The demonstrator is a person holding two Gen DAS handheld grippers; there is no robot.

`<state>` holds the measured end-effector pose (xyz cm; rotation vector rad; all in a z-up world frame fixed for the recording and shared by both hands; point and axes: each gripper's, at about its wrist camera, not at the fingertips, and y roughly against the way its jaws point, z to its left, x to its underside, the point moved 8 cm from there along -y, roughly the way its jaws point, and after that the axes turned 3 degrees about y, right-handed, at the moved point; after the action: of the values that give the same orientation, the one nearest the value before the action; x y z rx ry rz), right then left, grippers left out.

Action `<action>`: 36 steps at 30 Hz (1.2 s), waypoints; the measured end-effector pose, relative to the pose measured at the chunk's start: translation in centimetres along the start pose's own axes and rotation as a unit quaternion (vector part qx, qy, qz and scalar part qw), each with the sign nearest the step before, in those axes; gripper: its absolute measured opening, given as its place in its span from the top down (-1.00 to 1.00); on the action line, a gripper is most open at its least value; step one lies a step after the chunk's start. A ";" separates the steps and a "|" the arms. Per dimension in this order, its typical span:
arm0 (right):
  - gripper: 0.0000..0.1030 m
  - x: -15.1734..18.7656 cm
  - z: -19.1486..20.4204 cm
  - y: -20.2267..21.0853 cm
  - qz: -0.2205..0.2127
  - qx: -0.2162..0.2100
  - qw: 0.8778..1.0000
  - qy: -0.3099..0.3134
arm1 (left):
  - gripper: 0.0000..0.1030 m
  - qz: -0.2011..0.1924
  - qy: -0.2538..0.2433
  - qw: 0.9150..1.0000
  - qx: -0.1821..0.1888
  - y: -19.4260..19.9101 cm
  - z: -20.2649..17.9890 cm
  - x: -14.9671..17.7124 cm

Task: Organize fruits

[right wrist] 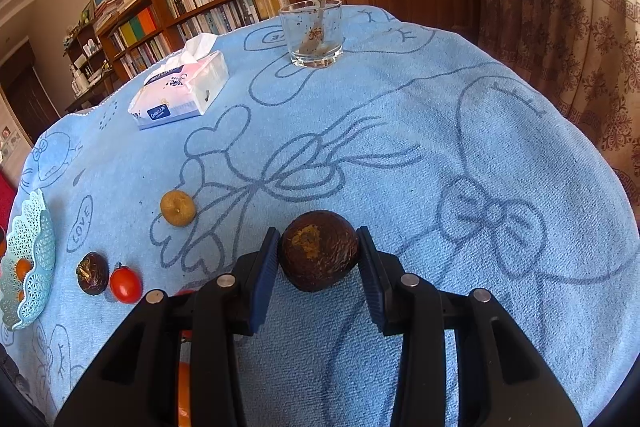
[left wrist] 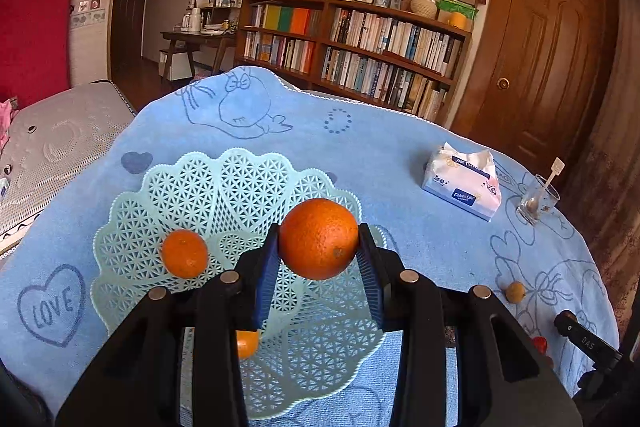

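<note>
My left gripper [left wrist: 319, 247] has its fingers clenched on a large orange [left wrist: 318, 238] above the lattice basket [left wrist: 208, 187], where a smaller orange [left wrist: 185, 253] lies; only my right view shows my right gripper [right wrist: 319, 253] pinching a dark brown fruit [right wrist: 319, 250] on the desk [right wrist: 460, 155]; open cloth lies ahead towards the glass [right wrist: 315, 33] near the far edge.

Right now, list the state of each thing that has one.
Left gripper: shut on orange, above basket.
Right gripper: shut on dark fruit.
Glass: upright, spoon inside.
Tissue pack: open, tissue sticking out.
</note>
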<state>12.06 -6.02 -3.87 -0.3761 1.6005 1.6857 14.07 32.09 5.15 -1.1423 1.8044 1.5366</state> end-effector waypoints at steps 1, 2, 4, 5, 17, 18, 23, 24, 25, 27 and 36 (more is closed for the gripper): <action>0.24 0.0 0.0 0.1 -0.002 0.002 1.000 0.000 | 0.26 -0.001 0.002 1.000 -0.006 0.2 0.7 -0.1; 0.24 -0.1 0.0 0.2 -0.005 0.003 1.000 0.001 | 0.26 -0.002 0.006 1.000 -0.012 0.4 1.2 -0.2; 0.24 -0.1 0.0 0.4 -0.011 0.007 1.000 0.002 | 0.20 -0.007 0.019 1.000 -0.023 1.0 2.7 -0.4; 0.24 -0.2 0.0 0.5 -0.014 0.010 1.000 0.003 | 0.11 -0.012 0.028 0.999 -0.028 1.4 3.4 -0.7; 0.24 -0.9 2.7 4.5 -0.069 0.001 0.997 0.024 | -0.63 -0.071 0.066 0.993 -0.063 5.7 8.3 -4.1; 0.24 -1.0 3.8 5.2 -0.074 -0.013 0.997 0.031 | -0.67 -0.073 0.061 0.994 -0.060 6.0 8.3 -4.4; 0.24 -0.8 11.0 7.7 -0.072 -0.103 0.989 0.074 | -0.84 -0.096 0.049 0.993 -0.054 7.8 8.5 -5.4; 0.24 -0.7 12.6 7.9 -0.068 -0.120 0.987 0.085 | -0.84 -0.095 0.050 0.993 -0.051 7.9 8.6 -5.5; 0.24 -0.5 14.1 8.2 -0.062 -0.136 0.984 0.094 | -0.84 -0.094 0.051 0.993 -0.048 8.0 8.6 -5.7; 0.24 0.1 17.2 8.6 -0.048 -0.170 0.978 0.113 | -0.84 -0.097 0.056 0.993 -0.046 8.3 8.9 -5.8; 0.24 3.4 28.5 9.6 0.002 -0.266 0.946 0.183 | -0.85 -0.090 0.075 0.993 -0.030 8.5 9.6 -6.1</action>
<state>11.31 22.70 5.50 -1.0060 1.3595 2.1341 8.71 43.06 12.40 -1.4410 1.7057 1.4420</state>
